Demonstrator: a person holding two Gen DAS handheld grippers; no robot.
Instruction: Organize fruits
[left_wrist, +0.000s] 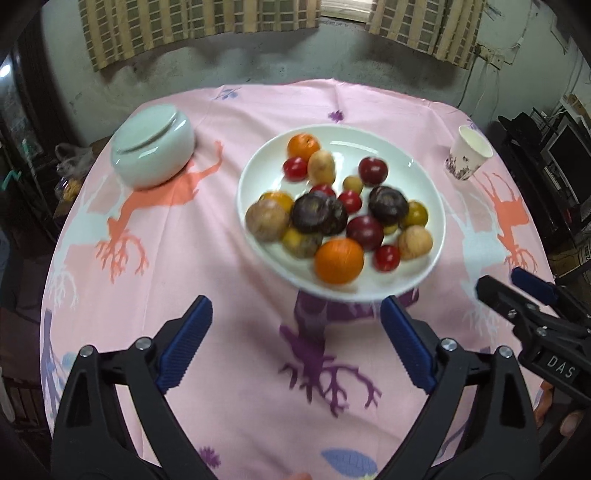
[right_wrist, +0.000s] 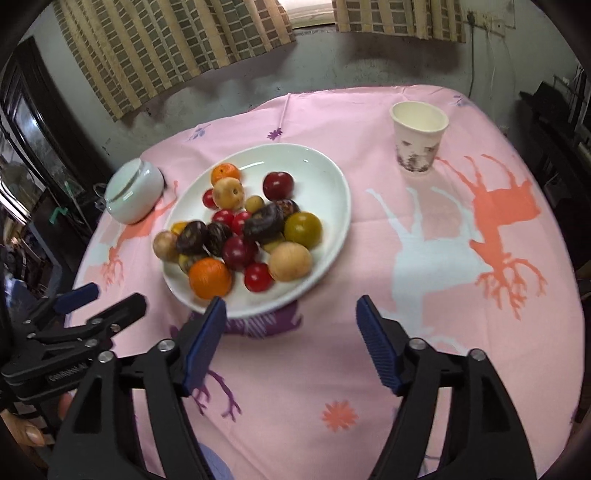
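Centrally on the bench (left_wrist: 229, 280), on a pink cloth printed with deer shapes: an oval white plate (left_wrist: 424, 177) heaped with fruits (left_wrist: 332, 214). Long axis of the plate, in the left wrist view, from far left toward near right; in the right wrist view, from near left up toward far right. Among the pile: an orange (left_wrist: 339, 260) at the near rim and another at the far side, dark red plums, small red tomatoes, two dark purple ribbed pieces in the middle, tan and yellow-green round ones around them.

Left of the plate and well apart, a pale green lidded bowl (left_wrist: 153, 147), lid slightly askew. Right of the plate, near the bench's edge, an upright paper cup (right_wrist: 419, 138), mouth up.

Left tool (left_wrist: 295, 339) released, blue pads spread wide over bare cloth, nothing between them, right pad tip just at the plate's near rim. Right tool (right_wrist: 290, 339) likewise released and empty, spread over the cloth just short of the plate, left pad overlapping the near rim in its own view.
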